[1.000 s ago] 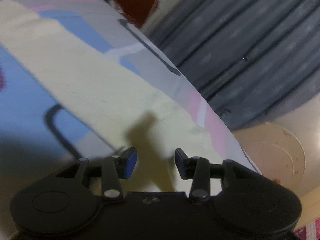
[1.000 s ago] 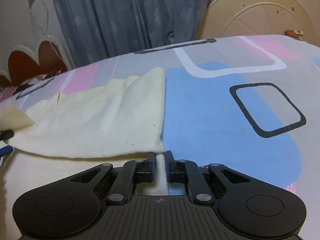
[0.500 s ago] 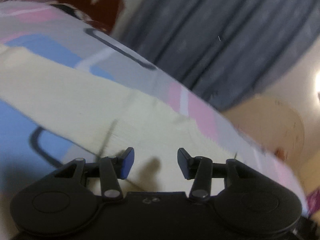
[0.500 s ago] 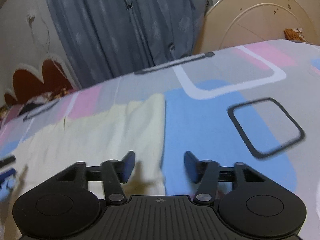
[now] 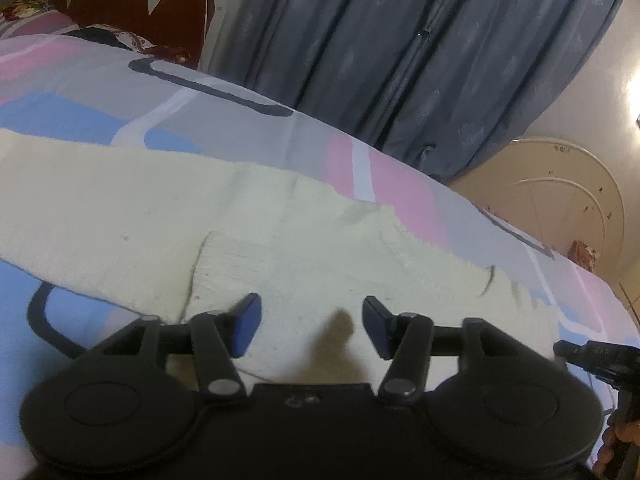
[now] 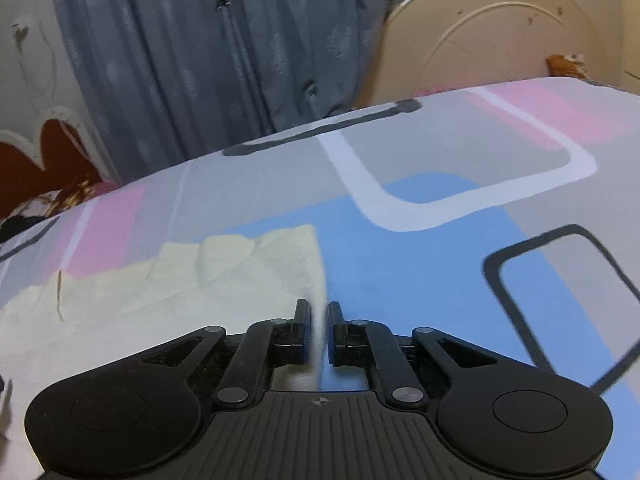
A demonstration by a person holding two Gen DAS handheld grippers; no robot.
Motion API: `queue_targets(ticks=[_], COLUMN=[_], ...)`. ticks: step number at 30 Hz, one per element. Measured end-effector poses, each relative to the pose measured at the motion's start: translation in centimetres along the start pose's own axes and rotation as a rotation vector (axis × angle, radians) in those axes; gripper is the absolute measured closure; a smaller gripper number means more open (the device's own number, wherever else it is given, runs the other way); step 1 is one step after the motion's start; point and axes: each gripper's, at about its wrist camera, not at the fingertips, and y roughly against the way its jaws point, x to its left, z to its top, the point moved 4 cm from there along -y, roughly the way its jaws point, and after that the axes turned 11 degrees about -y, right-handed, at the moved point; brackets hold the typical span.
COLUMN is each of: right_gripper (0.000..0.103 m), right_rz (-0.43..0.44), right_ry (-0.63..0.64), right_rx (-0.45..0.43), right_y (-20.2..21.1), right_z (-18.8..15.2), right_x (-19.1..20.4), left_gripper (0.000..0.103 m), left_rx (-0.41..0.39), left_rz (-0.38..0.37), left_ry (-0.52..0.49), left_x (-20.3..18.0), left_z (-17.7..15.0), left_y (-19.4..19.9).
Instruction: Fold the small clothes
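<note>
A cream cloth lies flat across the patterned bed sheet. My left gripper is open and empty, low over the cloth's near part. In the right wrist view the same cloth lies to the left. My right gripper is shut on the cloth's right edge, which runs up between the narrow jaws. The tip of the right gripper shows at the right edge of the left wrist view.
The sheet has pink, blue and grey blocks with black outlines. A grey curtain hangs behind the bed. A red and white headboard stands far left. A cream round board leans at the far right.
My right gripper opened half a second ago and has now shut on the cloth's right edge. My left gripper stayed open and swung right over the cloth.
</note>
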Motion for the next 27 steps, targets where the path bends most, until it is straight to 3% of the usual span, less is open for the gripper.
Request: queue_targets(ticks=[2,4,6,7,10,11,14,20,24,27], right_gripper=[0.093,0.09,0.071,0.068,0.068,0.068,0.068,0.067,0.067,0.067], right_rz=[0.022,0.039,-0.001,-0.032,-0.045,-0.04,0.057,0.242,0.3,0.336], right_ry=[0.052,0.101,0.154,0.172,0.156,0.155,0.141,0.212,0.262,0.279], right_rx=[-0.034,-0.062,-0.013,0.021,-0.01,-0.026,-0.032,0.036,0.075,0.101], right_y=[1.7,3.0,2.4,1.9,3.7,4.4,6.7,8.4,7.5,6.9], right_z=[-0.5,-1.4,-3.1,-3.7,-3.6,-3.5,-3.9,-8.4,-11.3,-12.7], right_x=[1.1,2.0,2.3,2.3,2.1,2.4,4.6,12.7,17.9,21.1], left_gripper=[0.03,0.031,0.034,0.035,0.027,0.021,0.02,0.03,0.03,0.037], left_rx=[-0.019,-0.005,0.008,0.006,-0.013,-0.014,-0.016,-0.003,-0.04,-0.059], left_rz=[0.02,0.038,0.037,0.033,0.033,0.042,0.084,0.217,0.296,0.324], left_ry=[-0.01,-0.033,-0.047,-0.044,-0.014,0.008,0.102,0.293,0.395,0.46], left_x=[0.0,0.1,0.0,0.2,1.8,2.8,7.1,17.3,22.8,26.1], left_z=[0.0,-0.3,-0.2,-0.1,0.4,0.4,-0.1,-1.5,-1.9,-2.1], left_y=[0.6,0.6,1.0,1.5,4.0,4.9,7.5,11.1,13.0,13.3])
